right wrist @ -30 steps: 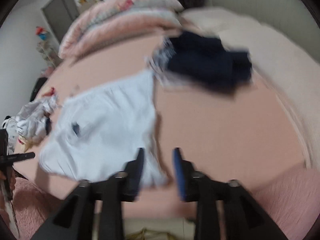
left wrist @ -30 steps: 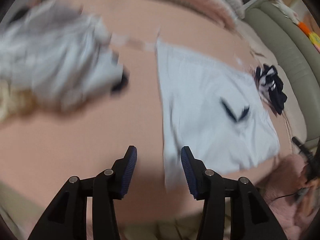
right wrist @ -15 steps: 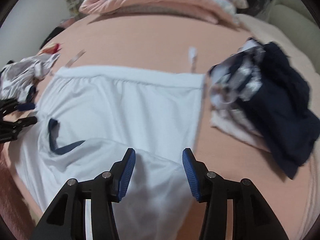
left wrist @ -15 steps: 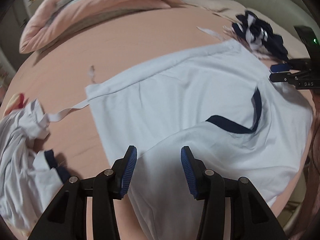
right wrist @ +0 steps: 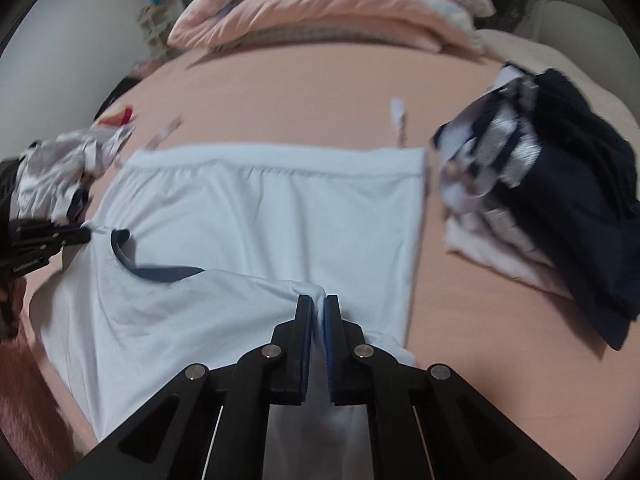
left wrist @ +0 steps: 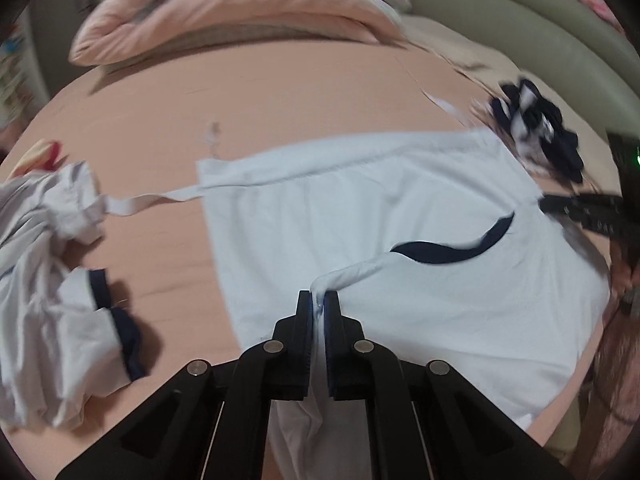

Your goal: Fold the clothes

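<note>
Both sets of jaws, spread above the cloth half a second earlier, had just been closing and now pinched fabric. On the left gripper they were pressed together on a raised fold of the pale blue garment; on the right gripper they nipped the matching fold on the other side. The garment lay spread flat on the pink bed, waistband toward the folded quilt, between a crumpled white piece and a dark pile. Holding the near edge at two points likely prepared for carrying that half over the waistband evenly, without bunching.
</note>
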